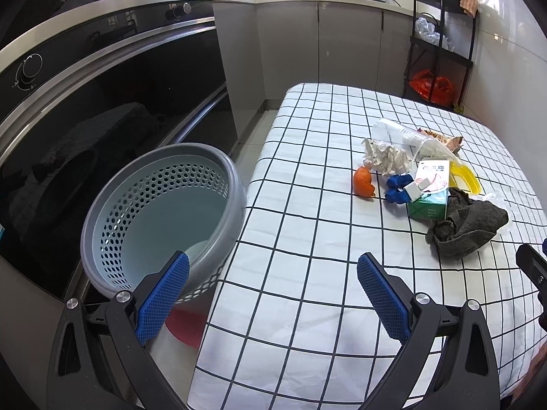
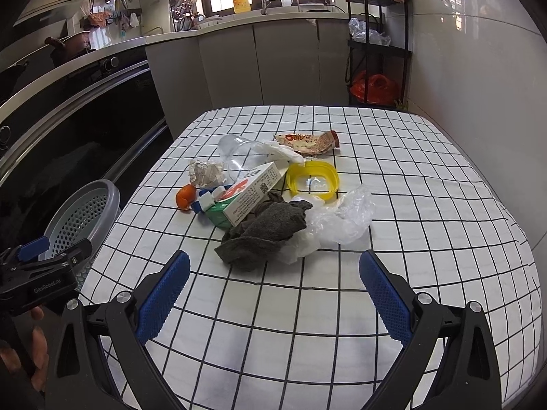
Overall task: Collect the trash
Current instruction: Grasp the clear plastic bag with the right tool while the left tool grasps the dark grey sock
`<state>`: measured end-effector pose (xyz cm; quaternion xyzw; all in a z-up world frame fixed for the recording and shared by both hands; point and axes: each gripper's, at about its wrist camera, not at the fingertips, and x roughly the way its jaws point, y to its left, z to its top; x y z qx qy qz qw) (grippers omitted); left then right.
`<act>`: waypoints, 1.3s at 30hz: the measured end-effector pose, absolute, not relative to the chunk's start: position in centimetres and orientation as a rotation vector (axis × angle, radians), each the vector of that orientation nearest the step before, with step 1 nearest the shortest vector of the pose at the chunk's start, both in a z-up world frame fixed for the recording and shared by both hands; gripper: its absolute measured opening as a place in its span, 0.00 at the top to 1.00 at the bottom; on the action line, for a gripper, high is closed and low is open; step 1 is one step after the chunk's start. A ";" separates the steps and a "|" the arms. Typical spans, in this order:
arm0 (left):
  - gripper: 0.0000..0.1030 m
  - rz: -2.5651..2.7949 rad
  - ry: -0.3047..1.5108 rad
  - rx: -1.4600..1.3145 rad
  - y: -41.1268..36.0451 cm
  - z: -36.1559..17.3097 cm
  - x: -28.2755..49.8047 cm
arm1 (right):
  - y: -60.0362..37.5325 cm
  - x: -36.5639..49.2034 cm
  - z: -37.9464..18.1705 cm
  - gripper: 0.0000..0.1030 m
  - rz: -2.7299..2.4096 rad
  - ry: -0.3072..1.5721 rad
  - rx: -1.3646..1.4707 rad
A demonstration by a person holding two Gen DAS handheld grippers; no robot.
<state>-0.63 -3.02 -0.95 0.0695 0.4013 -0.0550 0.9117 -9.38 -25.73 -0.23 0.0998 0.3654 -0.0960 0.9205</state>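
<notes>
A pile of trash lies mid-table on the checked cloth (image 2: 410,205): a grey rag (image 2: 263,230), clear plastic wrap (image 2: 345,218), a white and green carton (image 2: 249,194), a yellow ring lid (image 2: 312,179), orange peel (image 2: 186,196), crumpled paper (image 2: 207,171), a clear cup (image 2: 241,155), a snack wrapper (image 2: 307,141). A grey perforated bin (image 1: 160,212) stands at the table's left side. My left gripper (image 1: 273,294) is open and empty between bin and table edge. My right gripper (image 2: 273,294) is open and empty, just short of the rag.
A dark oven front (image 1: 102,119) runs along the left behind the bin. A black shelf rack (image 2: 376,44) with an orange bag stands at the far right corner by the tiled wall. A red object (image 1: 186,324) lies on the floor under the bin.
</notes>
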 end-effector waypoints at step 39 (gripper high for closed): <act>0.06 -0.228 0.840 0.218 -9.1 -3.0 -1.0 | -33.4 -1.6 -5.9 0.21 -0.175 0.928 0.258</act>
